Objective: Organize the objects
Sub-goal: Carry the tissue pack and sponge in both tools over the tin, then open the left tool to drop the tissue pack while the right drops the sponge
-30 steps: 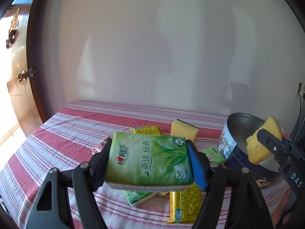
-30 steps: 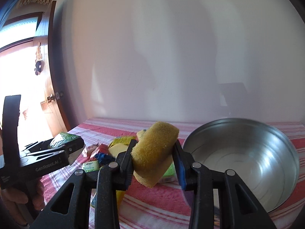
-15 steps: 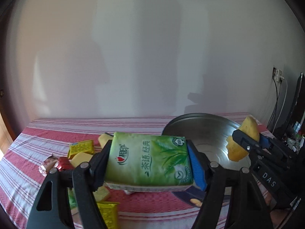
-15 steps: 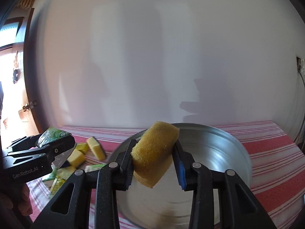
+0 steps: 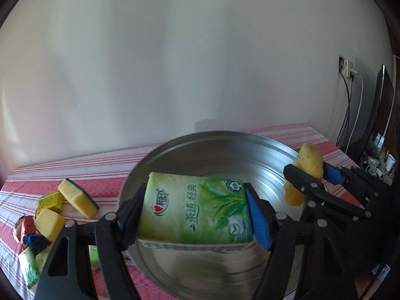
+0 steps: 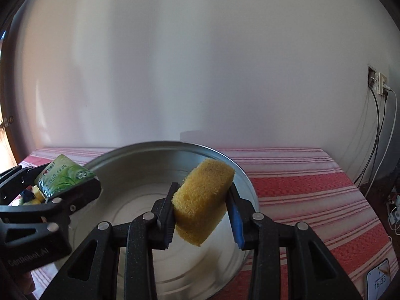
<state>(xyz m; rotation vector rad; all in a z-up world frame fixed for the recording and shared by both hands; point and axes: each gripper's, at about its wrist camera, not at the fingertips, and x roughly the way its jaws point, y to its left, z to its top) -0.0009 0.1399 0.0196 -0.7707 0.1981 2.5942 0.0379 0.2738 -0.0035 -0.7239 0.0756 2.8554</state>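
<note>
My left gripper point(image 5: 195, 212) is shut on a green tissue pack point(image 5: 195, 210), held above the open round metal tin point(image 5: 225, 145). My right gripper point(image 6: 201, 207) is shut on a yellow sponge point(image 6: 203, 202), also over the tin point(image 6: 140, 200). In the left wrist view the right gripper point(image 5: 306, 178) and its sponge point(image 5: 308, 167) hang over the tin's right rim. From the right wrist camera, the left gripper point(image 6: 66, 186) with the tissue pack point(image 6: 62, 176) hovers over the tin's left rim. The tin's inside looks bare.
Left of the tin on the red striped tablecloth point(image 5: 105, 177) lie yellow sponges point(image 5: 77, 197), a yellow packet point(image 5: 48, 201), a red wrapper point(image 5: 26, 225) and green packs point(image 5: 28, 267). A phone point(image 6: 378, 278) lies at the table's near right. Cables point(image 6: 377, 135) hang on the wall.
Both grippers swung right from the pile of items to over the tin, each still holding its object. The tin now fills the middle of both views.
</note>
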